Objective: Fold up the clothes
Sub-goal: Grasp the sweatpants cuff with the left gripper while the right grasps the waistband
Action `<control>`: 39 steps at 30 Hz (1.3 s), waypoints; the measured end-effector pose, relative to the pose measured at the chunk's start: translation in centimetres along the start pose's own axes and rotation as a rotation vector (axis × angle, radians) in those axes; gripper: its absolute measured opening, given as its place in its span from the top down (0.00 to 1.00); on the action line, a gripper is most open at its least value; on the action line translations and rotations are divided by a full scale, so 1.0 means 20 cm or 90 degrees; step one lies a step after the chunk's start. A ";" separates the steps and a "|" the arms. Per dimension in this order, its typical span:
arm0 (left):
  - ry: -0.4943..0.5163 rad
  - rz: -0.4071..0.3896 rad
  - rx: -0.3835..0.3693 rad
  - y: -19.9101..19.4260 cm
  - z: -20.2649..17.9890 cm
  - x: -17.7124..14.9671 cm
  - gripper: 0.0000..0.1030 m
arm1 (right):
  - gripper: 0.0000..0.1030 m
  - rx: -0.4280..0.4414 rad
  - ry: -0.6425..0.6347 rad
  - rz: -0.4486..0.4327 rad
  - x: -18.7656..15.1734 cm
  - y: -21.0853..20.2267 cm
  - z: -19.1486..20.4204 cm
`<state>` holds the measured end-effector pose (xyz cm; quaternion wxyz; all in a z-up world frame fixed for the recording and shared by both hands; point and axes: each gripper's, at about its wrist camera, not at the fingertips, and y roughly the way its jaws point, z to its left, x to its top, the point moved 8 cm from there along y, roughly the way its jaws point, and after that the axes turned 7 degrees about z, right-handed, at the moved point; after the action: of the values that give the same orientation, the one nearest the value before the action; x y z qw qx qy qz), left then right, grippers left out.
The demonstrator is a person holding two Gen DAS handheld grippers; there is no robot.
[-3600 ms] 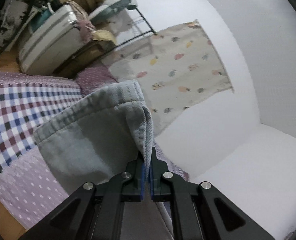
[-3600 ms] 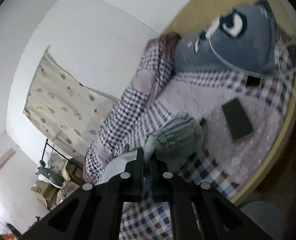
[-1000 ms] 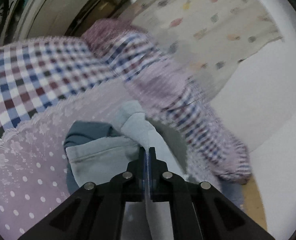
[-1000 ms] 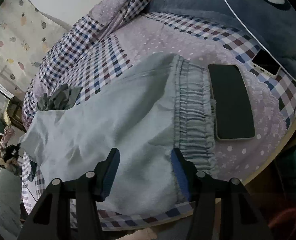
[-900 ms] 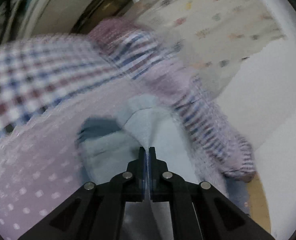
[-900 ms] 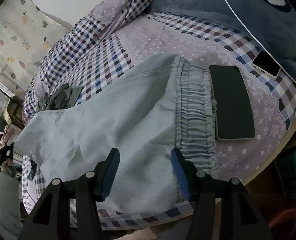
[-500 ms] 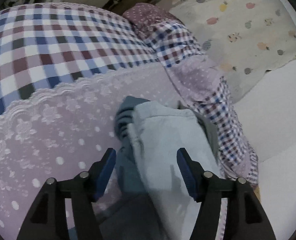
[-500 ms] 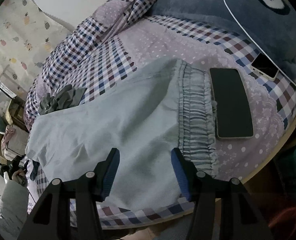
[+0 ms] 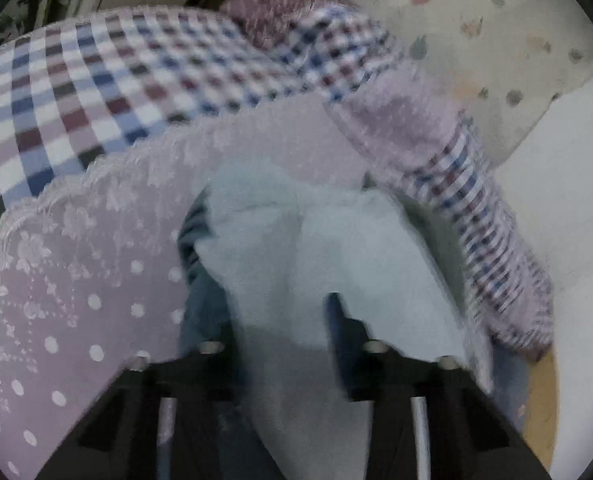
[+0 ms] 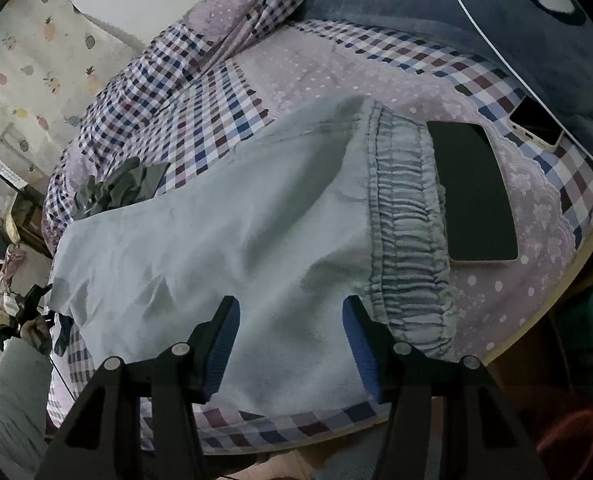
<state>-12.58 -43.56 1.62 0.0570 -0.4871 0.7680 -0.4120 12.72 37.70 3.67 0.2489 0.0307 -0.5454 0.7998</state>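
Pale grey-blue trousers point(image 10: 224, 240) lie spread flat across the bed point(image 10: 304, 72), which wears a cover of lilac dotted cloth and purple, blue and white check. Taking the trousers as the landmark: their gathered elastic waistband point(image 10: 408, 240) runs along their right side in the right wrist view, and the leg end reaches away to the left, toward the far edge of the bed. Beyond the waistband, at the head of the bed, sits a large dark grey pillow point(image 10: 456, 12) with a white cable point(image 10: 492, 48) trailing over it. Just beside the waistband, on the lilac cloth, lies a black tablet point(image 10: 474, 196); a little further off, a white phone point(image 10: 536, 126) rests by the pillow. A crumpled dark grey garment point(image 10: 116, 188) lies on the checked cloth, touching the far edge of the trousers.

The right hand-held gripper point(image 10: 290, 344) hovers above the near part of the trousers, its blue-padded jaws apart with nothing between them, close beside the waistband.

The left hand-held gripper point(image 9: 280, 328), blurred in its own view, is at the leg end point(image 9: 328, 248), which is folded over darker cloth. Its jaws are closing, a gap visible between them, with the pale fabric lying beneath and between the fingers; whether the pads press it cannot be told.
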 end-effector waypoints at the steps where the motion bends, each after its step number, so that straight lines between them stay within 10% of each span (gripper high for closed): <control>1: 0.000 -0.008 -0.009 -0.03 -0.02 0.01 0.88 | 0.44 -0.003 0.002 0.002 0.00 0.00 0.00; 11: 0.073 -0.050 -0.071 -0.25 -0.32 0.07 0.94 | 0.44 0.018 0.043 0.024 -0.06 0.01 -0.04; 18: 0.066 -0.066 -0.096 -0.36 -0.40 0.11 0.94 | 0.40 0.144 0.253 0.001 -0.23 -0.03 -0.11; 39: 0.057 -0.076 -0.091 -0.47 -0.36 0.13 0.95 | 0.26 0.051 0.427 -0.108 -0.19 0.24 -0.41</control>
<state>-10.85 -43.30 13.57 -0.0368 -0.5163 0.7665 -0.3803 15.83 42.25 -4.91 0.4783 -0.1785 -0.3969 0.7628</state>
